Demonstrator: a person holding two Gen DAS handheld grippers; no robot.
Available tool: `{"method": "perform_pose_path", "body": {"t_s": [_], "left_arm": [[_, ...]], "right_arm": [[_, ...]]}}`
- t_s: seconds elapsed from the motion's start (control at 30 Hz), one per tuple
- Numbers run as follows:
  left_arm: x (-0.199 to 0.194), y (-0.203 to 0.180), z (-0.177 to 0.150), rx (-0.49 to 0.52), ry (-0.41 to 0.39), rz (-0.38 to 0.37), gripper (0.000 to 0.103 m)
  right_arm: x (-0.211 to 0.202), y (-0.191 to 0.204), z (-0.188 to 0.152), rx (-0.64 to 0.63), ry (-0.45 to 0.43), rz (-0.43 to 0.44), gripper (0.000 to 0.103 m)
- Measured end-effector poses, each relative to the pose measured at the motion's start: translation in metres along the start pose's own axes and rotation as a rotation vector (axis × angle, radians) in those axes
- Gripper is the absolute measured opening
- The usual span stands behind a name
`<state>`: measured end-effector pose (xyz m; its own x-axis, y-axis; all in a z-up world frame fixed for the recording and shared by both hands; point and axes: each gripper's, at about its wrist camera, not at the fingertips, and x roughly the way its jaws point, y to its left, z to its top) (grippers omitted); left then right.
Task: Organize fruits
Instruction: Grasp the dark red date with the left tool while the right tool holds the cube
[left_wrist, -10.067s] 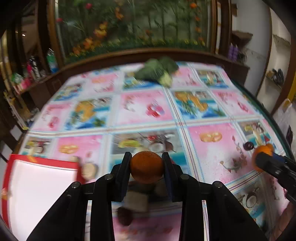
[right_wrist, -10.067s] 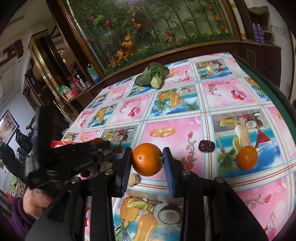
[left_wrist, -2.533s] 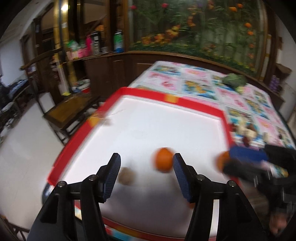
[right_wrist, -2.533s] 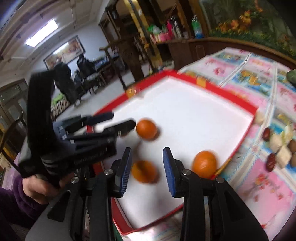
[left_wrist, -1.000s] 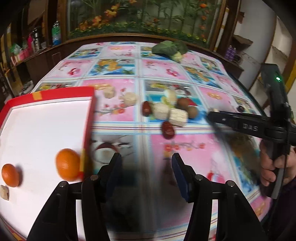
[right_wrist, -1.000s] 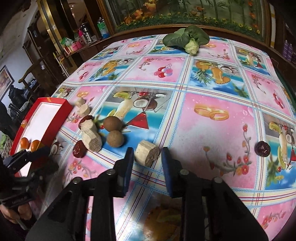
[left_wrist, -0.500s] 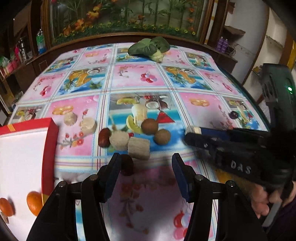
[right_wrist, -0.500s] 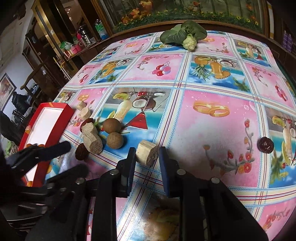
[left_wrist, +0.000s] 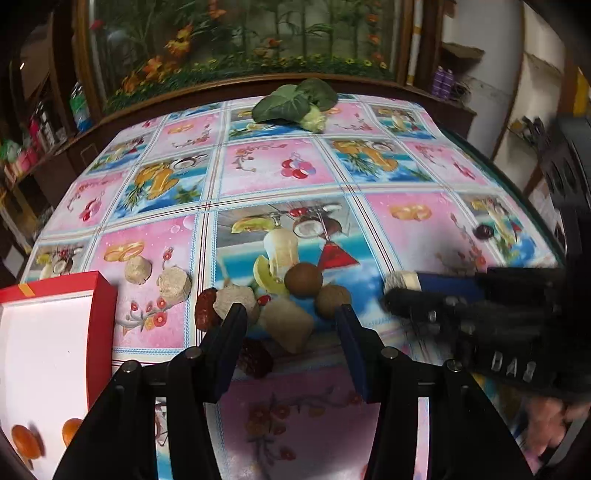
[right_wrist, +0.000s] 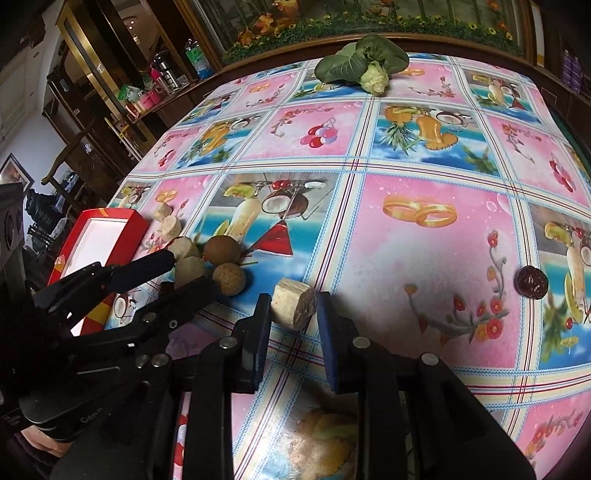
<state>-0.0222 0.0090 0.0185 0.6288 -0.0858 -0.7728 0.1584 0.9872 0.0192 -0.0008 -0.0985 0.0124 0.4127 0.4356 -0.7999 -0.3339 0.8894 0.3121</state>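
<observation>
left gripper (left_wrist: 291, 325), its jaws just narrowing around but not yet pressing a pale cut chunk (left_wrist: 287, 325) right of the red tray (left_wrist: 99, 306) holding two oranges (left_wrist: 26, 441), while right gripper (right_wrist: 293, 314) clenches another chunk (right_wrist: 294, 308), both pickups pending.

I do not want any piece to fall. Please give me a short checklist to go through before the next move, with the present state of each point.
1. Right tool grips its pale chunk: ok, the pads press on both sides.
2. That chunk is lifted off the tablecloth: cannot tell.
3. Left tool has a grip: not ok. Its jaws have just been closing; a second pale chunk lies between them, not pressed.
4. Red box has free room: ok, there is bare white floor beside the two oranges.
5. The tools are apart from each other: ok.
</observation>
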Motion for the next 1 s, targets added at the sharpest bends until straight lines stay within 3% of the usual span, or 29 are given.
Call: {"method": "perform_pose_path", "body": {"t_s": [0.17, 0.57, 1.0], "left_arm": [[-0.010, 0.007, -0.014, 0.052, 0.010, -0.012, 0.050], [-0.004, 0.026, -0.016, -0.051, 0.027, -0.024, 0.049], [0.003, 0.023, -0.014, -0.032, 0.025, -0.016, 0.016]], "right_arm": [[0.000, 0.000, 0.000, 0.002, 0.002, 0.001, 0.027], [-0.001, 0.000, 0.000, 0.001, 0.002, 0.001, 0.027], [-0.002, 0.003, -0.001, -0.017, 0.002, -0.014, 0.027]]}}
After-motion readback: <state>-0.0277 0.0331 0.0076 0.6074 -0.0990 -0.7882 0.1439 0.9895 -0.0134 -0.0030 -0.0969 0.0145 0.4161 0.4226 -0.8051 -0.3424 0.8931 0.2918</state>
